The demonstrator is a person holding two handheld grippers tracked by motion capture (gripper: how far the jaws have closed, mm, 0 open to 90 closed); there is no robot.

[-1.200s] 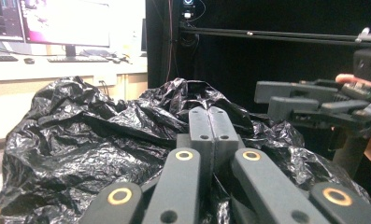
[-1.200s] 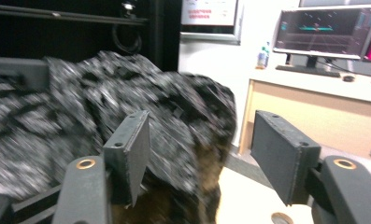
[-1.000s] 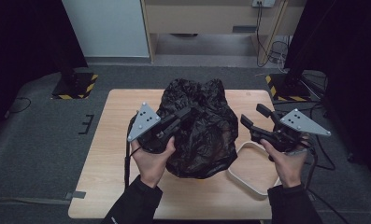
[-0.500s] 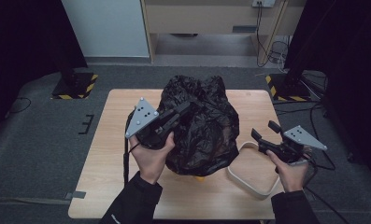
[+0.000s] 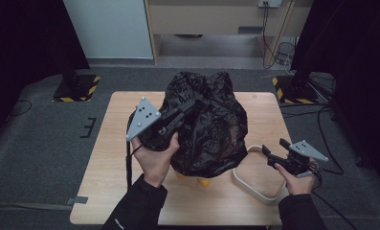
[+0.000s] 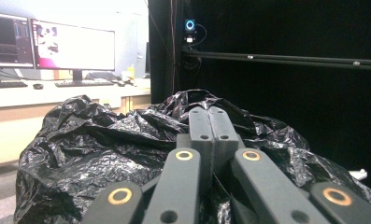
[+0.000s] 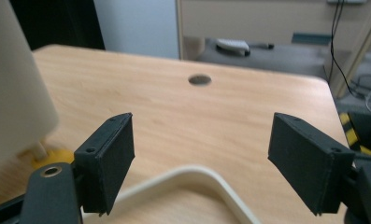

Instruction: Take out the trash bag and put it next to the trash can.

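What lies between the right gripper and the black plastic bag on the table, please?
In the high view, the white tray lies between the right gripper and the black plastic bag, its rim curving on the wooden table.

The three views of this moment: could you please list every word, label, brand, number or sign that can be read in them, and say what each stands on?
No text can be read in these views.
Monitors in the left gripper view: windows are lit, but their content is too small and blurred to read.
Sleeve of the left forearm in the high view: a small pale mark, too small to read.
Black bag, table, white tray: no lettering seen.
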